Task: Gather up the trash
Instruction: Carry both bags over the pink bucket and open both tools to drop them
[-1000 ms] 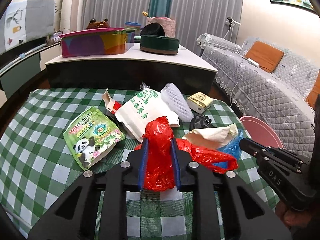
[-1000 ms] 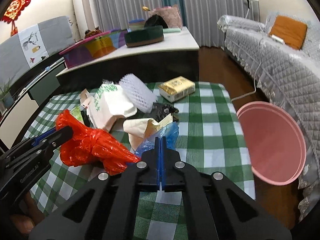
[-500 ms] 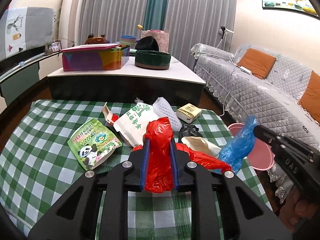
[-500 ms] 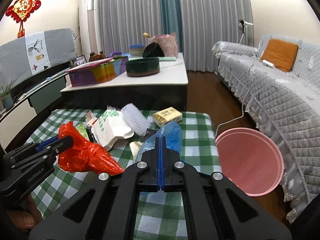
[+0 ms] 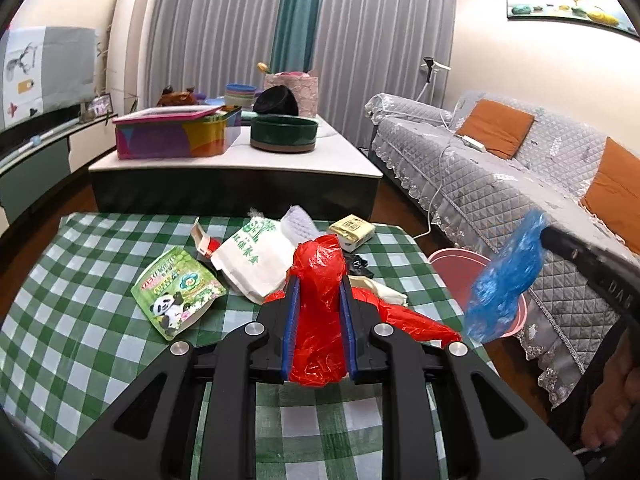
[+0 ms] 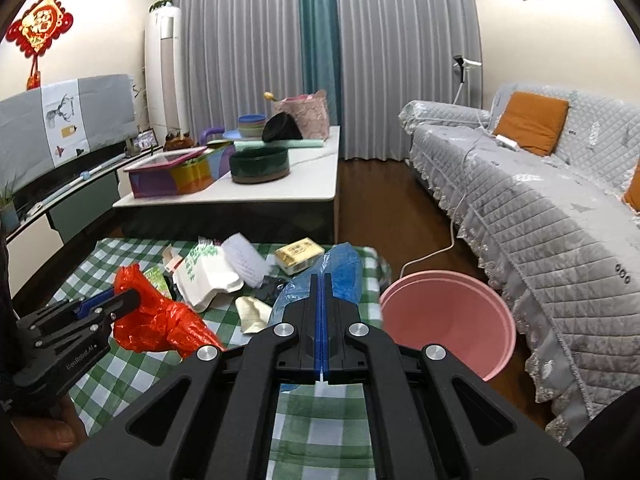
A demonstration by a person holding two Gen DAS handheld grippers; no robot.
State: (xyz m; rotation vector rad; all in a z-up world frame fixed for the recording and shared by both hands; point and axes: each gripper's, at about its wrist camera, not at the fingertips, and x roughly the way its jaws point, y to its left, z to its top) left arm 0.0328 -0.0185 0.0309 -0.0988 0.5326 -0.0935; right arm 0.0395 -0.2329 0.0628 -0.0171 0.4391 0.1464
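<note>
Spillage is the main risk, judged from how loosely both bags hang relative to the pink bin (image 6: pixel 448 320) standing on the floor just off the counter's (image 5: pixel 80 320) far right corner. The right tool (image 6: pixel 321 280) has its jaws pressed fully together on a thin pinch of the blue plastic bag (image 6: pixel 340 272), which dangles in the air on the bin's counter side, close to the rim but not clearly over the opening; so slight a pinch could slip, and letting go too soon would drop the bag on the floor or back on the counter beside the bin. The left tool (image 5: pixel 319 280) stands only narrowly open, its blue pads squeezing a bunched neck of the red plastic bag (image 5: pixel 320 312); the bag's tail trails toward the bin and lies close over the beige paper scrap (image 5: pixel 380 292), so it could drag that scrap or snag on it. Farther from the bin, the panda snack packet (image 5: pixel 176 292), white printed bag (image 5: pixel 256 260), white foam net (image 6: pixel 244 260), yellow box (image 5: pixel 352 230) and a black scrap (image 6: pixel 272 290) lie uncollected on the counter. With both tools loaded, a sweep toward the bin could also tangle the two bags or clip the bin's rim and tip it.
</note>
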